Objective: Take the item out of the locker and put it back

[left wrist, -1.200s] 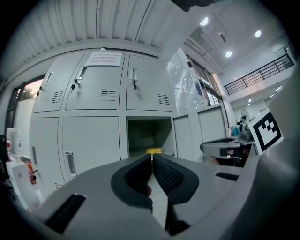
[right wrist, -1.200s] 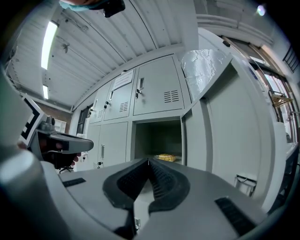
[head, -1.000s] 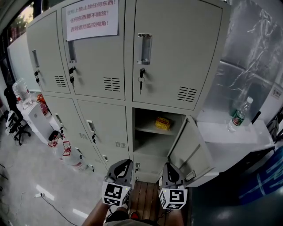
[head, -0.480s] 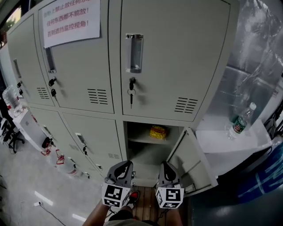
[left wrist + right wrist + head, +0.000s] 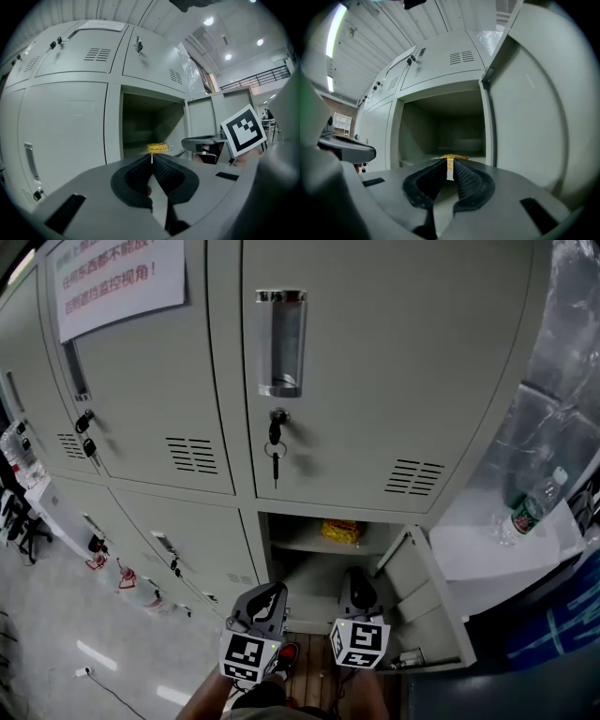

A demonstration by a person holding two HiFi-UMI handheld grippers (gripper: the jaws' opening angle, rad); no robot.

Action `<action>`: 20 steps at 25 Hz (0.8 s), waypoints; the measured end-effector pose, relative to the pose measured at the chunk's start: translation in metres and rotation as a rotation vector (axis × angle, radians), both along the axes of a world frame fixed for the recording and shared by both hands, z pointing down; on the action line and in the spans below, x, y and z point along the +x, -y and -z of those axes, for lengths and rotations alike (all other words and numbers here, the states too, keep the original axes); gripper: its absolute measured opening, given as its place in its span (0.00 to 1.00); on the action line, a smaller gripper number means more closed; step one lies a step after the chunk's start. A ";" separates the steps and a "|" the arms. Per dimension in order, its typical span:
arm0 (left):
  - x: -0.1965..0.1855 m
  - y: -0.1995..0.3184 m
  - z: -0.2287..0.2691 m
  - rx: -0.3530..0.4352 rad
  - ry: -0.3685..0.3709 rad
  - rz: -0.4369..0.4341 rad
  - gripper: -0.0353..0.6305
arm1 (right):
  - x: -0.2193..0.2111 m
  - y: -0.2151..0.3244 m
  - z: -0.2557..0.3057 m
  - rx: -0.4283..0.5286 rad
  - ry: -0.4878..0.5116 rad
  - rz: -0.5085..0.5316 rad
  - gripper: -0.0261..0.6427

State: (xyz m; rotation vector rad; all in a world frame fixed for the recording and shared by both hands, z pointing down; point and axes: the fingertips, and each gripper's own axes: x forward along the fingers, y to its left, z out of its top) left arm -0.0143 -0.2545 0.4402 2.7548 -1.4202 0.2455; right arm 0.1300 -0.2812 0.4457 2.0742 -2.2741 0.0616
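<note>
The yellow packet (image 5: 340,532) lies on the shelf (image 5: 298,542) inside the open locker (image 5: 281,563), untouched. Below and in front of it, the right gripper (image 5: 357,591) and the left gripper (image 5: 271,593) are both closed and empty. If the right one reaches in without opening, it will likely shove the packet deeper. The open door (image 5: 427,601) just beside it could also get knocked.

Head view looked steeply down the locker front (image 5: 375,381) from close range, left gripper (image 5: 272,594) and right gripper (image 5: 355,585) at bottom edge. Left gripper view sat low, tilted up at the open compartment (image 5: 150,124); right gripper view faced straight in, nearer (door (image 5: 534,117) alongside). All shared that compartment and its yellow packet (image 5: 339,532).
</note>
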 end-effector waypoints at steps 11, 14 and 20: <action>-0.001 0.009 -0.014 -0.025 0.013 -0.007 0.10 | 0.008 0.041 -0.017 -0.055 -0.058 -0.070 0.27; -0.002 0.012 -0.016 -0.029 0.016 -0.008 0.10 | 0.005 0.049 -0.022 -0.069 -0.073 -0.068 0.28; -0.004 0.017 -0.021 -0.038 0.025 -0.010 0.10 | 0.003 0.063 -0.025 -0.085 -0.086 -0.116 0.30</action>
